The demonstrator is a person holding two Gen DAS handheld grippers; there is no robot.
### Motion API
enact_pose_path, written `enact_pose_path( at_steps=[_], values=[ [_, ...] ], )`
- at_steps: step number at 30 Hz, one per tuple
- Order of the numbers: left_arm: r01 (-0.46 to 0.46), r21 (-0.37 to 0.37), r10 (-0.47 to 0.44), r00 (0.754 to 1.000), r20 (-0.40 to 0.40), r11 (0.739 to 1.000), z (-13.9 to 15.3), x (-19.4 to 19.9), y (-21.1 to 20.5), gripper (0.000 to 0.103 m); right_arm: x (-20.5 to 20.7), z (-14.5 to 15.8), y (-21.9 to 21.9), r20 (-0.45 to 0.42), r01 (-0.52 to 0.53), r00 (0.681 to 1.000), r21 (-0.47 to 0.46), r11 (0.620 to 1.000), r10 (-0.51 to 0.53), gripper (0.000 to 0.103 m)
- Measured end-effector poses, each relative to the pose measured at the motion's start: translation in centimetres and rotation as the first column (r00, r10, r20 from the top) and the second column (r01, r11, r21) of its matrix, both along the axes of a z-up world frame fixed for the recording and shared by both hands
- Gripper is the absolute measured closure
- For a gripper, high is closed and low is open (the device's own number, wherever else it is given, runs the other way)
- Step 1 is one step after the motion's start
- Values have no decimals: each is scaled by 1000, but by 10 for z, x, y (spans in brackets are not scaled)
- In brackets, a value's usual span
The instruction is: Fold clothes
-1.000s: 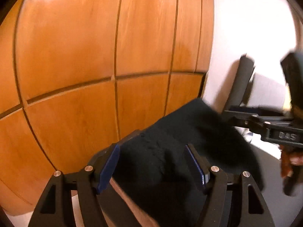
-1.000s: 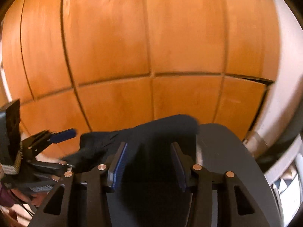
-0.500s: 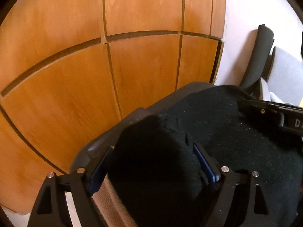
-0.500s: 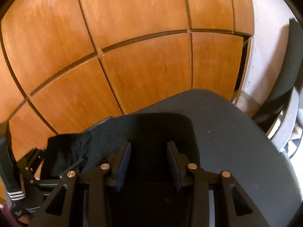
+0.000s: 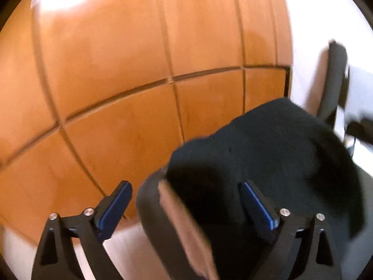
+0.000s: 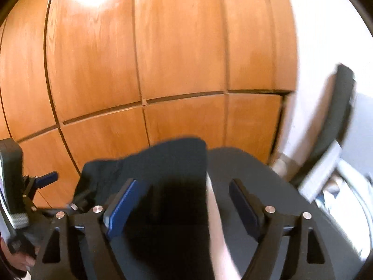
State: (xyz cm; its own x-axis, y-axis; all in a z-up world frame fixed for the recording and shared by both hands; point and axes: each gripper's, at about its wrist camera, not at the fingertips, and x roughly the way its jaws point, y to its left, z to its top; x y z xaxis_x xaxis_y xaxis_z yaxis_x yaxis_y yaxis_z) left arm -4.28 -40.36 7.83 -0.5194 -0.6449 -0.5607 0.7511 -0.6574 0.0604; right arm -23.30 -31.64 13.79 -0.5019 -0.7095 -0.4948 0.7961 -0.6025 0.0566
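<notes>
left tongs (image 5: 186,206) raised, now gaping; fuzzy black garment (image 5: 268,149) bunched.

One dark garment (image 5: 275,154) lies on one round dark surface (image 6: 268,186). Two tools: left (image 5: 186,205), right (image 6: 184,203). One black chair (image 6: 338,116) at three o'clock.

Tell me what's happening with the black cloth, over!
Both grippers open: left gripper, right gripper. Black garment bunched on the dark round table, not gripped. Nothing blocking; office chair stands off right.
</notes>
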Motion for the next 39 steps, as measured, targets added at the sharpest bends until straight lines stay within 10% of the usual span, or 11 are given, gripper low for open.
enact_pose_path(
  at_steps=[6,12,26,39],
  values=[
    [-60,142,81,986,-147,988,-40,77,66,0,69,-67,92,28,140,990,36,990,-141,20],
    [-89,223,84,996,31,971,-93,72,110,0,96,-120,118,42,171,983,133,976,-178,20],
    [-99,65,88,984,154,993,-95,63,139,0,110,-135,97,-9,110,994,152,982,-110,20],
    [-89,170,81,995,52,981,-94,77,140,0,118,-133,98,-36,69,997,117,991,-65,20]
  ],
)
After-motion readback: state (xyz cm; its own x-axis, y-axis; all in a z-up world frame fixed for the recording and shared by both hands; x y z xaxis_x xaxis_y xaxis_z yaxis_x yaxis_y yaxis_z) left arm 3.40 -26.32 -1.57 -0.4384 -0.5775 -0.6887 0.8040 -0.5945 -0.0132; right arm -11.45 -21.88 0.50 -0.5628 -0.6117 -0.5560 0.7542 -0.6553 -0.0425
